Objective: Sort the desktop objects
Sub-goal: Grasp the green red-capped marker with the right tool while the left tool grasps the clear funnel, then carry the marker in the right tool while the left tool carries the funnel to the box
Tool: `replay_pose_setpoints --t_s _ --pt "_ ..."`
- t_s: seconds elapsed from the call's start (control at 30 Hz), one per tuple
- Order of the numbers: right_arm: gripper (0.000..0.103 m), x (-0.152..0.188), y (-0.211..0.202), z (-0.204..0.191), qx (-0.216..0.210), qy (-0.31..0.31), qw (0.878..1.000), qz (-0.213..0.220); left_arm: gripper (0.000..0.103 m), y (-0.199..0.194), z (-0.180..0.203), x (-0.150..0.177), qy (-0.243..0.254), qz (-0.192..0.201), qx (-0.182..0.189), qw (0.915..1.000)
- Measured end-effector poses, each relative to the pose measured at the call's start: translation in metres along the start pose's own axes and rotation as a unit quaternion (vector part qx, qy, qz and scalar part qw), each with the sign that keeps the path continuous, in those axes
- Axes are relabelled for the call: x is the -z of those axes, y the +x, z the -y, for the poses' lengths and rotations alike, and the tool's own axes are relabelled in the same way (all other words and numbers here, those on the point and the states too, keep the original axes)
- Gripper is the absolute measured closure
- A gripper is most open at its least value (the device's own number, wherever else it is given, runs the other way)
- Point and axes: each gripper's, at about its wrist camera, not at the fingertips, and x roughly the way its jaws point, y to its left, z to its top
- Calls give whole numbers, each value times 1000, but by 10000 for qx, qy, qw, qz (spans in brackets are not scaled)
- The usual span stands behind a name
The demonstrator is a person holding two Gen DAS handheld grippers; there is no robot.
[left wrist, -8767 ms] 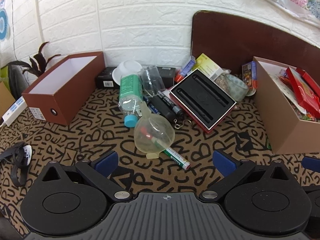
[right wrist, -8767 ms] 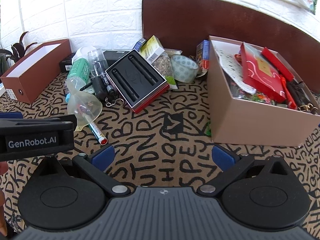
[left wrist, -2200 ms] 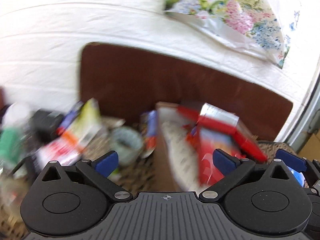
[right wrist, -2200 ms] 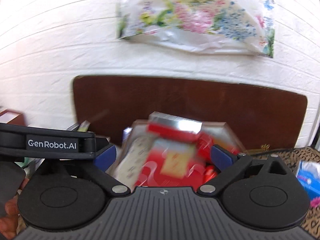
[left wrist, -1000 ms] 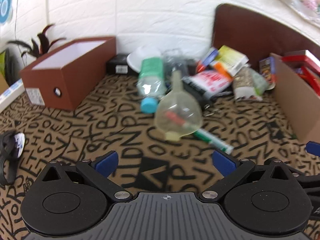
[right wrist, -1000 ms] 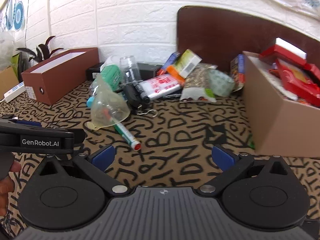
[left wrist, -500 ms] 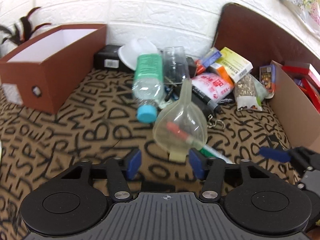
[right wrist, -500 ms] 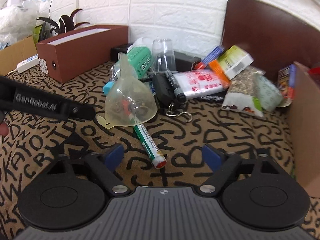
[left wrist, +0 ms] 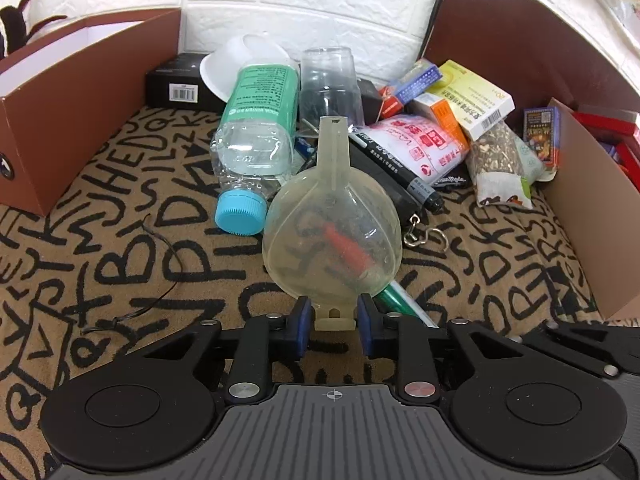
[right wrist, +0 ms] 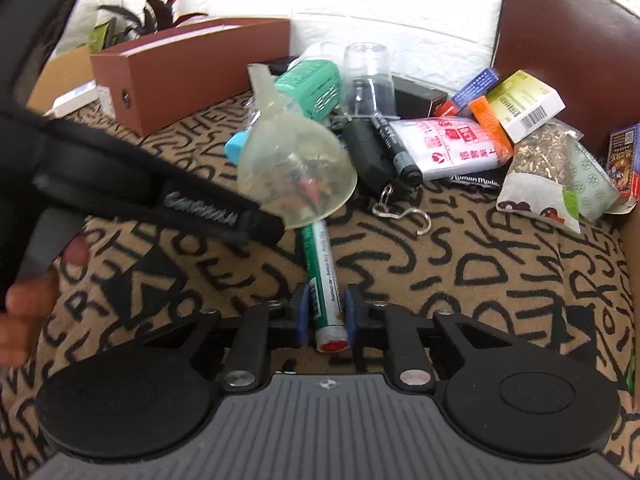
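Since both sets of jaws have just been closing, each w/ a thing between them, grips should be confirmed before any lift. The left gripper is set around the hanging tab of the clear funnel, pads beside the tab w/ slight gaps visible, so not yet clenched; a full squeeze is needed, as the tab is thin & slippery. The right gripper is clamped on the green marker near its red end. The funnel's bowl is resting on the marker's far end, so the funnel should be raised first, then the marker drawn out level. Bottle & the pile behind should be left undisturbed on the patterned desk.
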Motion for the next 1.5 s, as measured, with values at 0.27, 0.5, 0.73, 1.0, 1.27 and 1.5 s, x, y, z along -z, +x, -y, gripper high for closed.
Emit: replay_pose_setpoints --t_s 0.27,0.5,0.73,1.0,1.27,1.5 --pt "85 24 -37 8 -110 359 9986 -383 86 -19 10 24 47 -57 96 9999" --pt "85 55 -72 19 -96 593 9966 -557 72 -52 21 58 272 -232 282 9990" --pt "71 61 -76 22 -26 689 9964 -503 25 -73 33 46 320 428 -34 9986" --pt "64 51 -62 19 50 543 9976 -438 20 -29 59 25 1130 192 -166 9933" --pt "63 44 -49 14 164 357 9987 -336 10 -6 56 41 1144 -38 -228 9932" --pt "85 49 -60 20 147 419 9984 -358 19 -19 66 44 1291 -68 -203 9914"
